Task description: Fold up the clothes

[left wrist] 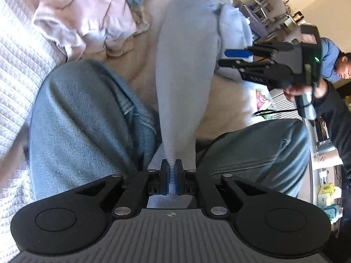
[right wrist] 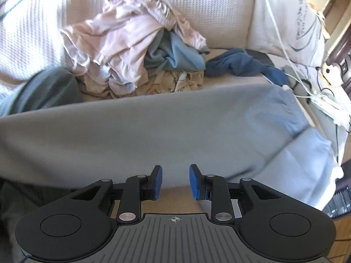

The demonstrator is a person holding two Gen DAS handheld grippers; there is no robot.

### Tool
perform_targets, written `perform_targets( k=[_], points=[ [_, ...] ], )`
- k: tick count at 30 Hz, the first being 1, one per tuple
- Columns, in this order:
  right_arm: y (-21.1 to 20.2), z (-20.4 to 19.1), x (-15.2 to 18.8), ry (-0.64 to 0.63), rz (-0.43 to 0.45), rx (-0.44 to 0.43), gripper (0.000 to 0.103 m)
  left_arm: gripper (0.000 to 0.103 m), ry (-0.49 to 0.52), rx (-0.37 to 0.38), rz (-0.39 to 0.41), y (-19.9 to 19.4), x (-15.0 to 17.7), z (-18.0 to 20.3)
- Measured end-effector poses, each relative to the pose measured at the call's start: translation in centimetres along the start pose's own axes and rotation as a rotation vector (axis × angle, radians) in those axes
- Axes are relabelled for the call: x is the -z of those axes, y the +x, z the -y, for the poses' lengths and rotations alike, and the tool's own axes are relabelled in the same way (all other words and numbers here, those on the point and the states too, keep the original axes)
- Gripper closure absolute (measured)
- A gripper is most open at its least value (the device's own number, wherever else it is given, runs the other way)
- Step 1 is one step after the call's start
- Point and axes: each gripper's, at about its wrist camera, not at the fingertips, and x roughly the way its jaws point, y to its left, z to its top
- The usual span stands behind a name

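A long light grey-blue garment [left wrist: 184, 54] stretches away from my left gripper [left wrist: 171, 168], which is shut on its ribbed end. The cloth rises from the pads and drapes across the beige seat. In the right wrist view the same garment [right wrist: 153, 127] lies spread sideways across the cushion. My right gripper [right wrist: 175, 180] hovers over its near edge, open, with nothing between the blue pads. In the left wrist view the right gripper [left wrist: 223, 58] sits at the garment's far bunched end, held by a hand [left wrist: 300, 89].
A pile of pink [right wrist: 122, 43], light blue [right wrist: 175, 54] and beige clothes lies against the sofa back [right wrist: 197, 4], with a dark blue piece [right wrist: 237, 63] beside it. Knees in jeans [left wrist: 87, 114] flank my left gripper. White cables [right wrist: 283, 43] hang at the right.
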Motion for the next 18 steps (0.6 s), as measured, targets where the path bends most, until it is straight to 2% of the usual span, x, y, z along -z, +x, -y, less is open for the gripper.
perform_targets(
  k=[2,6,9,11,14,16,18],
  points=[
    [2.1,0.1,-0.5,0.003,-0.027,-0.004,0.075,0.099,0.008,-0.011,0.011,0.0,-0.1,-0.2],
    [6.1,0.1,0.1,0.004,-0.131,-0.071,0.075,0.099,0.03,-0.032,0.047,-0.9,-0.2,-0.6],
    [7.6,-0.3,0.8,0.036,-0.197,-0.21,0.075,0.099,0.009,-0.018,0.058,-1.1,0.0,-0.9],
    [7.5,-1.3,0.9,0.002,-0.202,-0.24,0.075,0.099,0.007,-0.005,0.065,-1.1,-0.1,-0.8],
    [6.9,-2.0,0.6,-0.042,-0.191,-0.209,0.075,0.099,0.011,0.017,0.09,-1.1,-0.9,-0.3],
    [5.9,-1.5,0.3,-0.016,-0.154,-0.185,0.075,0.099,0.005,0.058,0.122,-1.3,-1.8,0.1],
    [3.8,-0.7,0.3,0.011,-0.081,-0.166,0.075,0.099,-0.004,0.086,0.159,-1.5,-3.0,0.6]
  ],
)
